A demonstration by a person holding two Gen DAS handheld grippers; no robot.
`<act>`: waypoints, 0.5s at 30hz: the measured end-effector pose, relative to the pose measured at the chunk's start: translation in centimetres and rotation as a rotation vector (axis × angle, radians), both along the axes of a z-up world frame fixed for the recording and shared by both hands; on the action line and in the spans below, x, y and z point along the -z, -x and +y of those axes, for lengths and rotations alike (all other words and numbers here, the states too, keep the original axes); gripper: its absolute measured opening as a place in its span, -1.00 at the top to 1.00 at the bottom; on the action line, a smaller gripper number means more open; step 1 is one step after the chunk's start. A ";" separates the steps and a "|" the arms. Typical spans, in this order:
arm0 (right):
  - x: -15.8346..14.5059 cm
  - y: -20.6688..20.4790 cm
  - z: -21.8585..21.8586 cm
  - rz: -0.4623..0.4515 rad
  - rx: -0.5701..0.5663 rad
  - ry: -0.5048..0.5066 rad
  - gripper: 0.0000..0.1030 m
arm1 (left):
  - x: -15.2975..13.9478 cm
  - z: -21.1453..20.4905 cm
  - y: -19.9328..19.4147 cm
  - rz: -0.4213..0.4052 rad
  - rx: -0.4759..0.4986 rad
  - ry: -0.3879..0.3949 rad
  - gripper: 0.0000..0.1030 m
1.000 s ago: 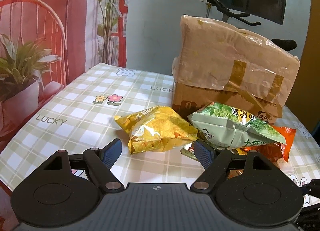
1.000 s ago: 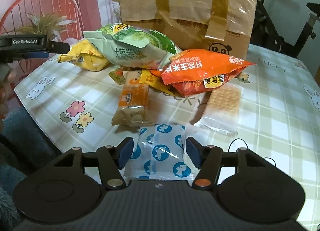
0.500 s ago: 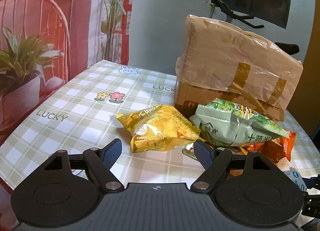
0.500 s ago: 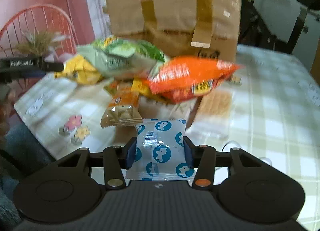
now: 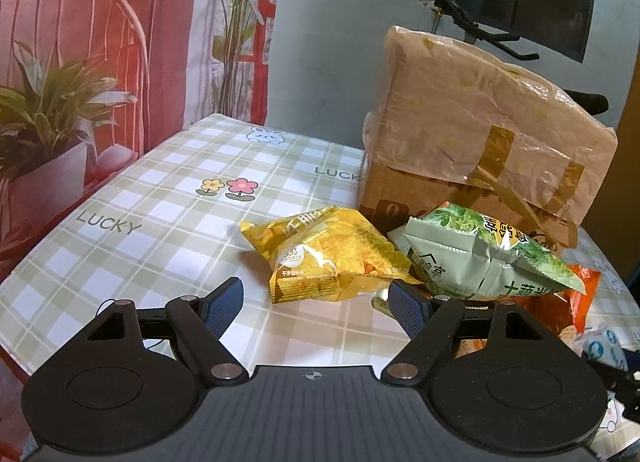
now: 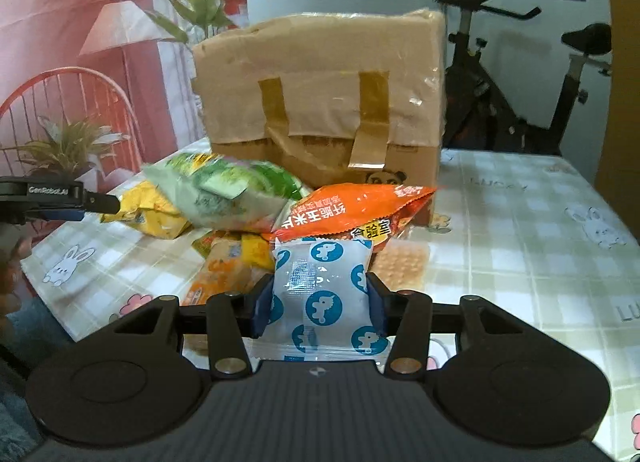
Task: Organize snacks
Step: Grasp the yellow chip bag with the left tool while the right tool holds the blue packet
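My right gripper (image 6: 318,304) is shut on a white snack packet with blue dots (image 6: 322,294) and holds it lifted above the table. That packet also shows at the right edge of the left wrist view (image 5: 606,346). Behind it lies a pile: an orange bag (image 6: 352,213), a green bag (image 6: 224,191), a yellow bag (image 6: 146,211), small orange packets (image 6: 222,278) and a cracker pack (image 6: 400,264). My left gripper (image 5: 316,302) is open and empty, just short of the yellow bag (image 5: 328,254) and green bag (image 5: 480,262).
A taped cardboard box (image 6: 320,101) stands behind the pile on the checked tablecloth (image 6: 520,229). The box also shows in the left wrist view (image 5: 480,149). An exercise bike (image 6: 520,73) stands beyond the table. The table's left edge (image 5: 24,262) is near a printed backdrop.
My right gripper closed on the blue-dotted packet and lifted it off the table. The left gripper stayed open and rose slightly.
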State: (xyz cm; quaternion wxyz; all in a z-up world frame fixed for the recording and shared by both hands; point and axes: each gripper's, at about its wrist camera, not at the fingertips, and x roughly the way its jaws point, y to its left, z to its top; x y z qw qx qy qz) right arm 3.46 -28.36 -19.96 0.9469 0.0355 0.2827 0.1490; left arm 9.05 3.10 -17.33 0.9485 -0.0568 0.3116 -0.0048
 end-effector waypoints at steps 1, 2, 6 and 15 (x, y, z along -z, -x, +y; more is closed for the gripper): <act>0.2 -0.1 0.1 0.012 -0.005 -0.004 0.05 | 0.0 0.0 0.0 0.001 -0.001 0.000 -0.59; 0.4 -0.2 0.1 0.023 -0.011 -0.008 0.05 | 0.1 0.0 -0.1 0.003 -0.002 0.000 -0.59; 0.6 -0.4 0.4 0.031 -0.029 -0.021 0.05 | 0.3 0.2 -0.3 0.007 -0.018 0.006 -0.59; 1.5 -0.3 1.4 0.061 -0.080 -0.026 0.05 | 0.1 2.3 -4.2 0.006 -0.093 0.145 -0.60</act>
